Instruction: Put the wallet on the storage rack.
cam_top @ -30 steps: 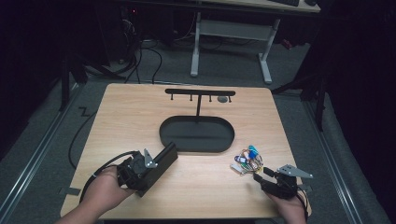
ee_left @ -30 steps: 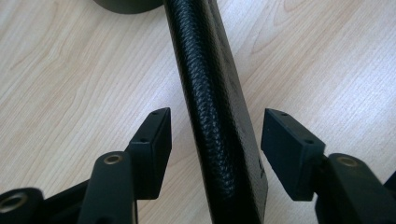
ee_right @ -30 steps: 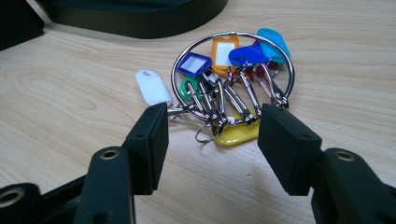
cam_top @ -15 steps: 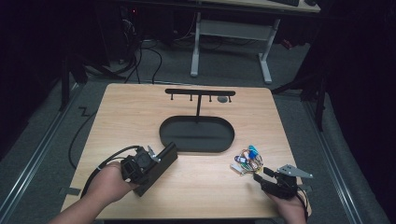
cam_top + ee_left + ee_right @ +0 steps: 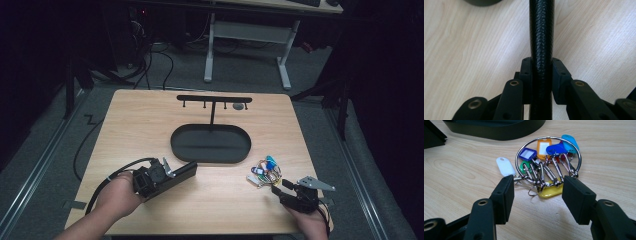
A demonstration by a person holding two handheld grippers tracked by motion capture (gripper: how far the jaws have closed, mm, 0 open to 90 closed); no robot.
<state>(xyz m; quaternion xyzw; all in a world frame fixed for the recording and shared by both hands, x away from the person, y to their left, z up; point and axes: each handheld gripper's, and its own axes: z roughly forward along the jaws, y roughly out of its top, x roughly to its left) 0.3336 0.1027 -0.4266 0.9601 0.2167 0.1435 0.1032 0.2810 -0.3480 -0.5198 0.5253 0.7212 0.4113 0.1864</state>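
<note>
My left gripper (image 5: 541, 67) is shut on a black braided tube (image 5: 541, 32); its jaws have just been closing, and both pads now press on the tube's sides. In the high view this gripper (image 5: 187, 170) lies low over the table, pointing at the oval tray. My right gripper (image 5: 537, 187) stands open just in front of a metal key ring (image 5: 549, 157) with several coloured tags and clips, which lies flat on the wood. In the high view the right gripper (image 5: 277, 189) is at the front right, close to the key ring (image 5: 264, 172).
A black stand with a hook bar (image 5: 214, 99) rises from a black oval tray (image 5: 210, 144) mid-table. A small round thing (image 5: 239, 106) hangs under the bar's right end. The left gripper's cable (image 5: 122, 167) loops over the wooden table (image 5: 140, 120).
The left hand and its gripper have crept slightly right and away from the front edge. The right hand has kept still.
</note>
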